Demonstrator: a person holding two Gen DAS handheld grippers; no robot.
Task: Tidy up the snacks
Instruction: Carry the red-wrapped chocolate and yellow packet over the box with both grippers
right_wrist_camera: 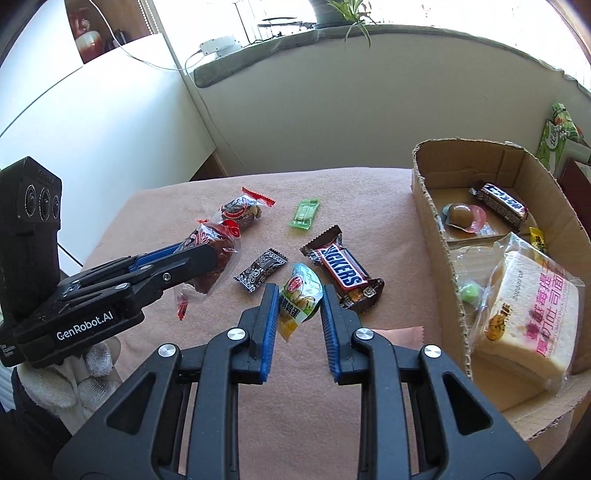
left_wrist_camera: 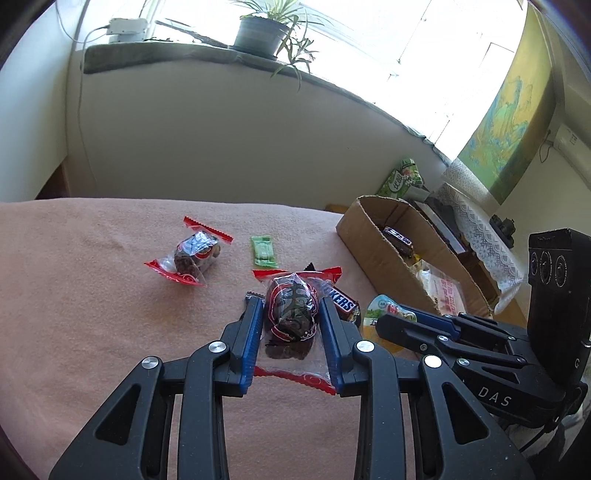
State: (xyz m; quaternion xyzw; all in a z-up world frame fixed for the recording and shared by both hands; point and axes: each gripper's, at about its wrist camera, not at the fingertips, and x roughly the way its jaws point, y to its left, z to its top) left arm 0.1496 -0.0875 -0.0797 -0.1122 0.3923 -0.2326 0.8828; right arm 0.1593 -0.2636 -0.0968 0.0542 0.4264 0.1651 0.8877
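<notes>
Gripping a red-trimmed date pack (left_wrist_camera: 291,314) between its blue pads, the left gripper (left_wrist_camera: 291,314) holds the clear wrapper clamped at both sides, the pack lifted off the pink cloth (left_wrist_camera: 92,295). The right gripper (right_wrist_camera: 298,300), just beside it, is closed on a small green-and-white pouch (right_wrist_camera: 299,295) (yellow at its lower end), which hangs between the fingertips above the cloth. A white-gloved hand (right_wrist_camera: 74,376) carries the left tool.

Loose snacks lie on the cloth ahead of both grippers: a Snickers bar (right_wrist_camera: 341,267) just right of the pouch, a black candy (right_wrist_camera: 260,273) just left of it, a green candy (right_wrist_camera: 304,214) farther back, and a second date pack (left_wrist_camera: 194,254) well off to the left. The cardboard box (right_wrist_camera: 424,206) stands open at the right edge of the cloth, apart from both grippers. Inside it rest a dark bar (right_wrist_camera: 500,203), an egg pouch (right_wrist_camera: 463,218), a bagged toast loaf (right_wrist_camera: 528,310) and a green sweet (right_wrist_camera: 471,293). A potted plant (left_wrist_camera: 260,33) sits on the sill behind.
</notes>
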